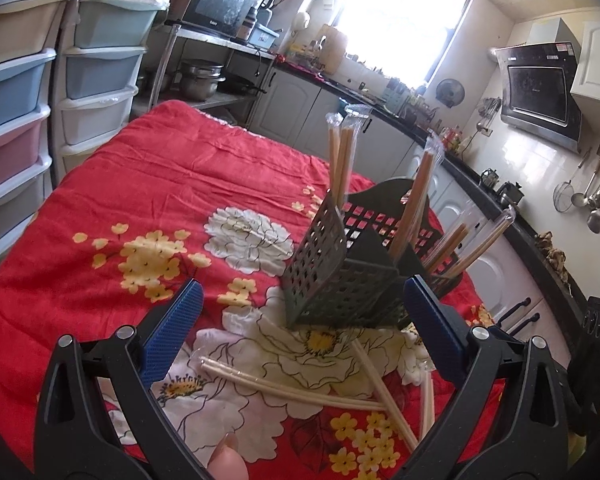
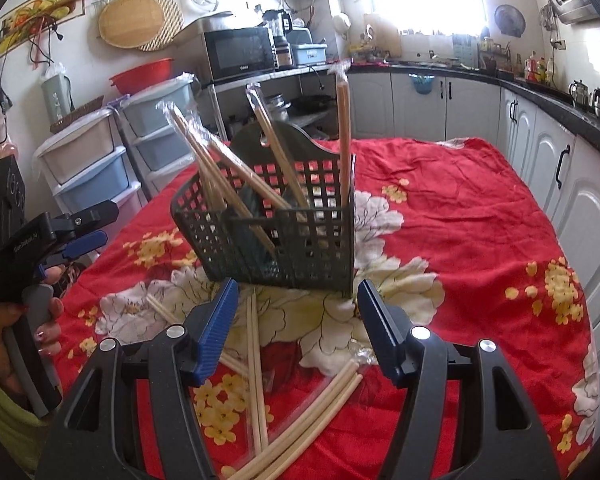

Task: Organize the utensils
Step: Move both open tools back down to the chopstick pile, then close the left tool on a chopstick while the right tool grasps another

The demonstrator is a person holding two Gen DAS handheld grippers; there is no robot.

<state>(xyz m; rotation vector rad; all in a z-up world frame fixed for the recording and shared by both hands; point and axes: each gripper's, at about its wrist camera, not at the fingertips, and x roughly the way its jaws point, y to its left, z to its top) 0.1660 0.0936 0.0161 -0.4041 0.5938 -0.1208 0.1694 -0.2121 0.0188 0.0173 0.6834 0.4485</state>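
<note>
Dark slotted utensil basket upright on red floral cloth, wrapped chopsticks inside; loose chopsticks scattered before it; left gripper released, empty; right gripper likewise.

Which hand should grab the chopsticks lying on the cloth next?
Probably right. The right gripper is open, and loose chopsticks lie just under it. The left gripper points more at the basket.

Daylight floods through the overexposed window; sharp focus, fisheye bending and dark corners.
</note>
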